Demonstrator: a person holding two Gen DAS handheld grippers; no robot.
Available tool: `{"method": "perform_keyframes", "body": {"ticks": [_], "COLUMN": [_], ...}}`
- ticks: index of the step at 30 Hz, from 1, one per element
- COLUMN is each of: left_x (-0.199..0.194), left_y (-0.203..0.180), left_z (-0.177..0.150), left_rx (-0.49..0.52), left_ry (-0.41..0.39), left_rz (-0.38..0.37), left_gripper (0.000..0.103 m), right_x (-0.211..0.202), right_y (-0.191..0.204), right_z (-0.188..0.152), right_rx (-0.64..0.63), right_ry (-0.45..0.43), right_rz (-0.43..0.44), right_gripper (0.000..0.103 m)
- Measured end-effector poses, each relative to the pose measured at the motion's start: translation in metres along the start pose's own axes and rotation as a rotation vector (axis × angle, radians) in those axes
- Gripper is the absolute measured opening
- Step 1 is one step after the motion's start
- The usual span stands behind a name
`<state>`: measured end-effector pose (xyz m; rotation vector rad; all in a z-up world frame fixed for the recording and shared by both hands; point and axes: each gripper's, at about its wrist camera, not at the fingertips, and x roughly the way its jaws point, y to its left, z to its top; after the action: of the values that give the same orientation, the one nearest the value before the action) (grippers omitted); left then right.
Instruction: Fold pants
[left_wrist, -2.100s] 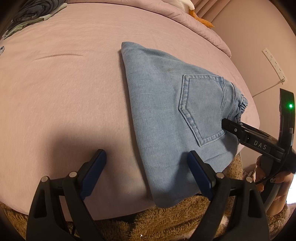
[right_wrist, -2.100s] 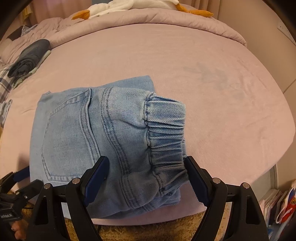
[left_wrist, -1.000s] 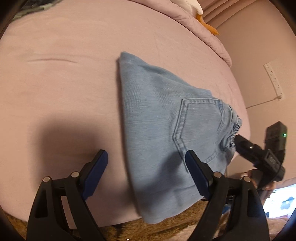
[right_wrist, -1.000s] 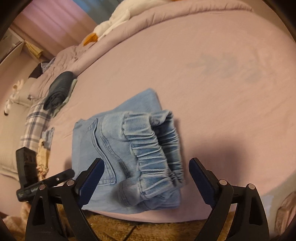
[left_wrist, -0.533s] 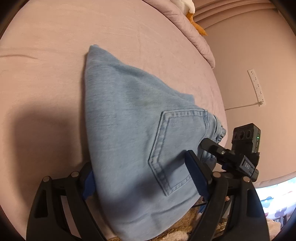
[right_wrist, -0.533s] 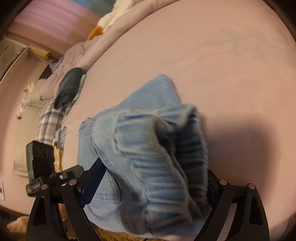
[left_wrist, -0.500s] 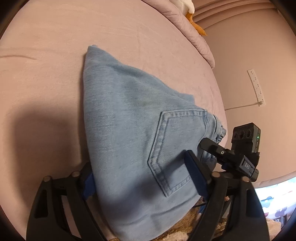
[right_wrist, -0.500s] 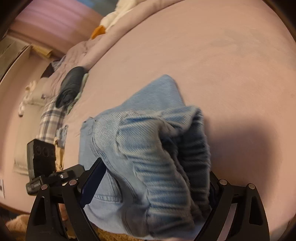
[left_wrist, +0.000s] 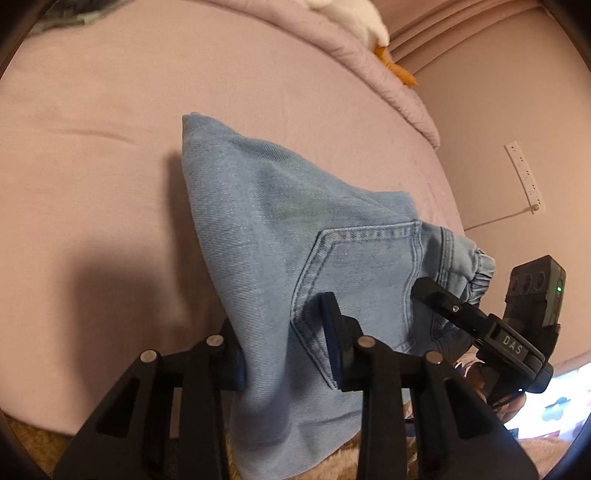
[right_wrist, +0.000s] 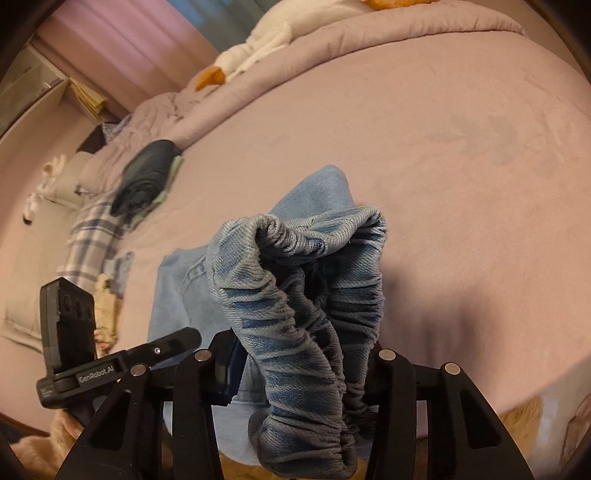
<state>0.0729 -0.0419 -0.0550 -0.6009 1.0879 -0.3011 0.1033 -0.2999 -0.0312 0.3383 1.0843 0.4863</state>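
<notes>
Left wrist view, left gripper just closed, pinching folded light-blue jeans near bed edge, right wrist view, right gripper just closed, clamping bunched elastic waistband, lifted off bedspread.

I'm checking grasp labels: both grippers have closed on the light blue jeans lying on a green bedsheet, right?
Not quite: the bedsheet is pink, as the left wrist view shows. The left gripper and the right gripper, jaws just closing, do clamp the light blue jeans.
</notes>
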Motion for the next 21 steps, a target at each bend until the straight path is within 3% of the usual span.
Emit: {"method": "perform_keyframes", "body": {"ticks": [11, 21], "left_x": [-0.058, -0.07], "left_y": [-0.004, -0.006], "left_z": [-0.014, -0.013], "left_rx": [0.065, 0.065], "left_ry": [-0.072, -0.106], "left_rz": [0.071, 0.114], "left_gripper": [0.03, 0.031], "right_x": [-0.015, -0.015], "right_y": [0.05, 0.072], "right_z": [-0.003, 0.0], "right_rx": [-0.085, -0.141], "right_ry": [-0.044, -0.061], "right_rz": [0.004, -0.007], "right_gripper": [0.048, 0.048]}}
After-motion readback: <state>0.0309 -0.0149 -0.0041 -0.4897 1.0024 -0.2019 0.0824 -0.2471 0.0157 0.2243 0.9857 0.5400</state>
